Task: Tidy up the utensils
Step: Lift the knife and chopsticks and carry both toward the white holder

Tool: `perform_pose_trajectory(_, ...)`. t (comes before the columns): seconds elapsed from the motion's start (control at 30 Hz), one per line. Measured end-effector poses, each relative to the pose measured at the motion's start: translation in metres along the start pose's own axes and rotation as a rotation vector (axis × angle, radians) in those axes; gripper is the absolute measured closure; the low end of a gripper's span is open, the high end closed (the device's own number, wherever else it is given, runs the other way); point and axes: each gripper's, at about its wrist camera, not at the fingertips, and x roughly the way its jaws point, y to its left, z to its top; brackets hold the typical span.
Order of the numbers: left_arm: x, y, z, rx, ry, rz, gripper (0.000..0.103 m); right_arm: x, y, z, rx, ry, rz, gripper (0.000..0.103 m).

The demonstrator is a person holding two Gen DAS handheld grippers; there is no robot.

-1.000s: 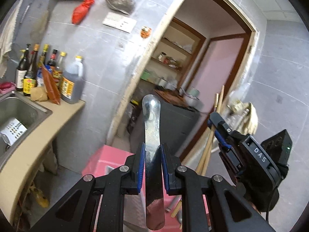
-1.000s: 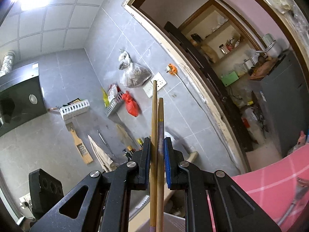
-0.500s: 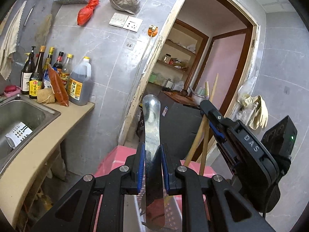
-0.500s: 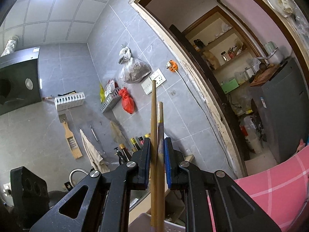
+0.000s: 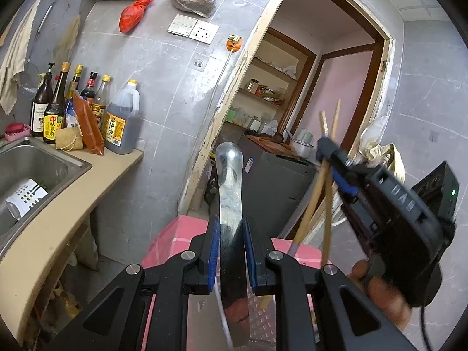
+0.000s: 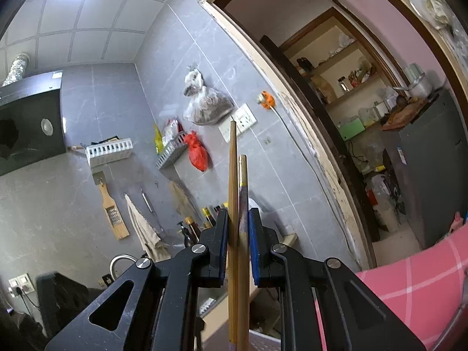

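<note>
Both grippers hold things up beside the sink (image 5: 35, 158), not yet put away: left gripper (image 5: 231, 245) pinches a spoon (image 5: 231, 181), right gripper (image 6: 238, 235) pinches chopsticks (image 6: 237, 204).

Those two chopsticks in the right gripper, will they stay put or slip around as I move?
The chopsticks look thin, stiff and smooth. In the left wrist view they splay apart, so they probably pivot or slide. The right gripper clamps them mid-length, so the long ends may swing.

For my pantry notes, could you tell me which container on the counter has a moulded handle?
The large jug with the yellow cap, rightmost in the row; the others are slim glass bottles.
</note>
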Motion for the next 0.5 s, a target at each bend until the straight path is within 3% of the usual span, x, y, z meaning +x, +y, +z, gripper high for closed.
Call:
perform_pose_trajectory(0.27, 0.001, -0.002, 0.005, -0.008, -0.014, 0.0, 0.087, -0.006, -0.01, 0.008, 0.079, -0.105, -0.041, 0.091)
perform_pose_trajectory(0.5, 0.001, -0.002, 0.002, 0.008, -0.011, 0.002, 0.087, -0.01, -0.024, -0.009, 0.156, -0.107, -0.091, 0.091)
